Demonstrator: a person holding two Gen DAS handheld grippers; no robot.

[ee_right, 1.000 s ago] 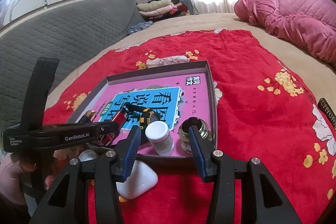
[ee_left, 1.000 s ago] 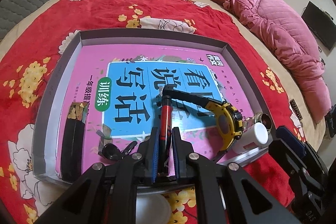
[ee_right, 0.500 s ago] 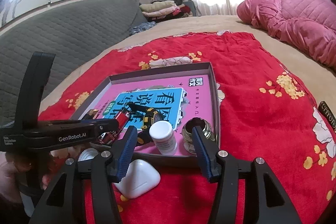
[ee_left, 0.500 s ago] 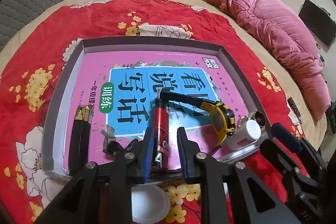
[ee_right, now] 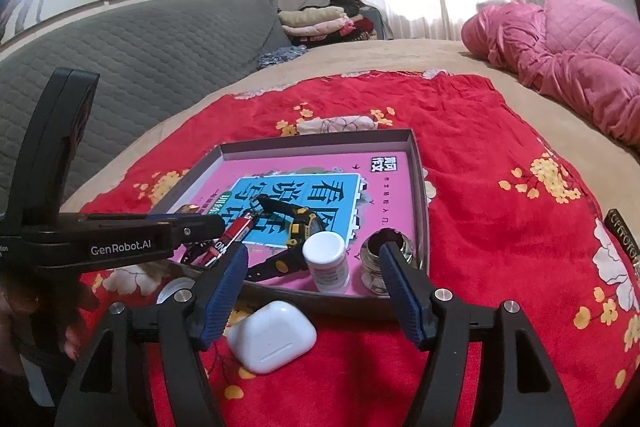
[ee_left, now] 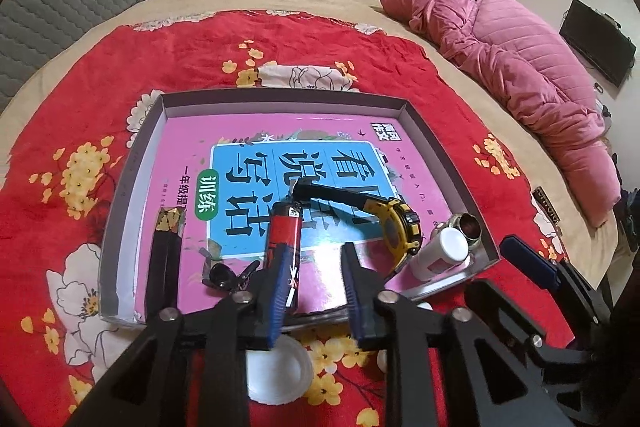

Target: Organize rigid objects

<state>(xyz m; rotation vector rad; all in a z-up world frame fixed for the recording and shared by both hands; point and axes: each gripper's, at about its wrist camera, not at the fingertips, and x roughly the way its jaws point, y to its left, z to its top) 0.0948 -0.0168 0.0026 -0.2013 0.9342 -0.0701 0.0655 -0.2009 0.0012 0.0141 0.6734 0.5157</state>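
A grey shallow tray (ee_left: pixel 120 187) (ee_right: pixel 418 167) holds a pink book. On the book lie a red lighter (ee_left: pixel 283 239) (ee_right: pixel 236 233), a yellow-black watch (ee_left: pixel 394 223) (ee_right: pixel 298 223), a white bottle (ee_left: pixel 440 255) (ee_right: pixel 326 261), a glass jar (ee_left: pixel 468 225) (ee_right: pixel 370 265), a black bar (ee_left: pixel 164 263) and a black key (ee_left: pixel 222 273). My left gripper (ee_left: pixel 316 283) is open over the tray's near edge, the lighter lying free beside its left finger. My right gripper (ee_right: pixel 316 291) is open above a white earbud case (ee_right: pixel 274 335) on the red blanket.
A white round lid (ee_left: pixel 278 373) (ee_right: pixel 174 289) lies on the blanket in front of the tray. A pink quilt (ee_left: pixel 520 67) lies at the right, a grey headboard (ee_right: pixel 140 47) at the left. Folded clothes (ee_right: pixel 316 21) sit at the far end.
My left gripper has opened and let go of the red lighter, which now lies on the book. The gripper has drawn back. The right gripper has barely moved.
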